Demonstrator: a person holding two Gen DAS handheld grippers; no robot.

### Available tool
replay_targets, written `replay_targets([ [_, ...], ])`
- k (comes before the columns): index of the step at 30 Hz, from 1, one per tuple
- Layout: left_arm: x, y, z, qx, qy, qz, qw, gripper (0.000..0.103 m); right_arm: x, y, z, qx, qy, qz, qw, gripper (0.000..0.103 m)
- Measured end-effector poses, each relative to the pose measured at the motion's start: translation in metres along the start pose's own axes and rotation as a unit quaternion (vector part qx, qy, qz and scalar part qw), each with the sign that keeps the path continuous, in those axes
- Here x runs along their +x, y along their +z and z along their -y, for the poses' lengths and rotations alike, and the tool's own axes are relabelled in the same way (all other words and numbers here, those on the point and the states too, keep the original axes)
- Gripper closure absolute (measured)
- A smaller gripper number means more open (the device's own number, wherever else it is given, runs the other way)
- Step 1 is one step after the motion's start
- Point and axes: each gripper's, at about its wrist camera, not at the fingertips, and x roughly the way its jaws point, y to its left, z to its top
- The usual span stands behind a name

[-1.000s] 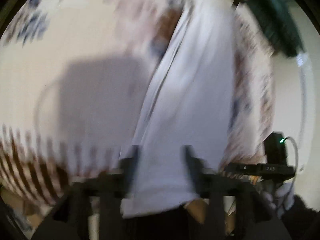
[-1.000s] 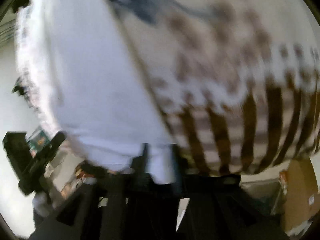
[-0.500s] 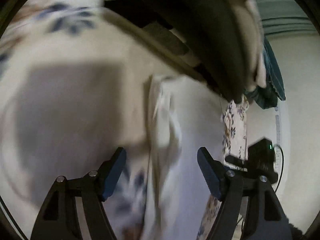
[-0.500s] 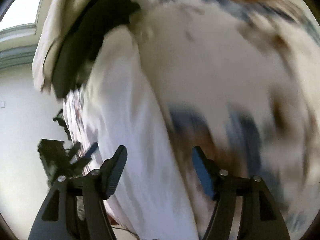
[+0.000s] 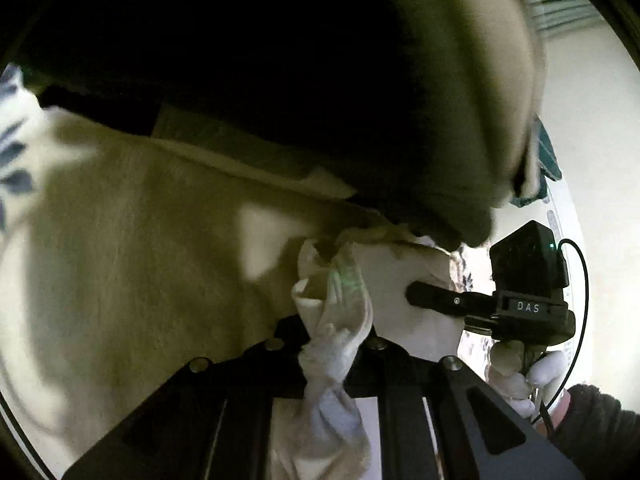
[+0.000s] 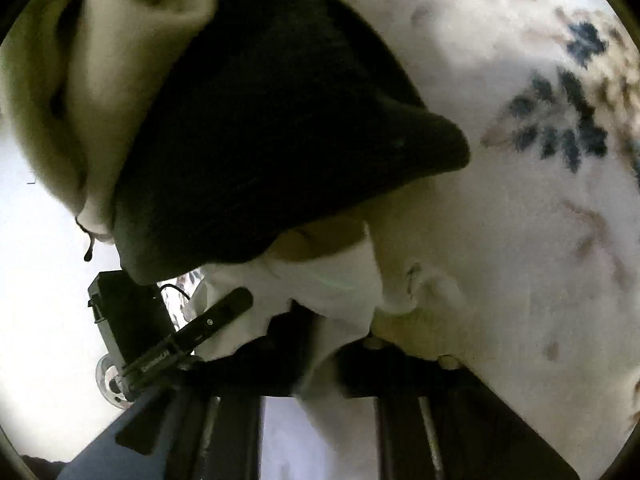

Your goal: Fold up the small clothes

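Note:
A small white garment (image 5: pixel 336 320) lies bunched on the patterned bedspread, close under a dark cloth pile. My left gripper (image 5: pixel 330 340) is shut on a gathered edge of it, which runs back between the fingers. My right gripper (image 6: pixel 320 336) is shut on another part of the white garment (image 6: pixel 332 292). The right gripper (image 5: pixel 448 302) shows at the right of the left wrist view. The left gripper (image 6: pixel 216 316) shows at the left of the right wrist view. The two grippers are close together, side by side.
A black garment (image 6: pixel 256 128) and a beige cloth (image 6: pixel 120 40) are heaped just beyond the grippers and hang over the white garment. The cream bedspread with dark floral print (image 6: pixel 560 120) spreads to the right. A pale wall (image 5: pixel 592 160) lies beyond.
Both grippers were open half a second ago and have closed on the white garment. They have moved forward, close under the dark cloth pile.

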Motion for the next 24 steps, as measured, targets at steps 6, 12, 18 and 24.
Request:
replay_targets([
  [6, -0.045, -0.023, 0.032, 0.017, -0.020, 0.030, 0.9992, 0.096, -0.028, -0.024, -0.021, -0.004, 0.035, 0.030, 0.999, 0.099],
  [12, -0.097, -0.058, 0.058, 0.043, -0.035, 0.054, 0.9971, 0.095, -0.071, -0.066, -0.042, -0.025, 0.074, 0.053, 0.996, 0.099],
  [18, -0.117, -0.112, 0.071, 0.027, -0.041, 0.023, 0.9985, 0.088, -0.107, -0.145, -0.048, -0.059, 0.070, 0.041, 0.995, 0.099],
  [24, -0.147, -0.213, 0.051, -0.038, 0.011, -0.032, 0.9987, 0.034, -0.109, -0.251, -0.020, -0.065, 0.009, -0.089, 0.994, 0.057],
])
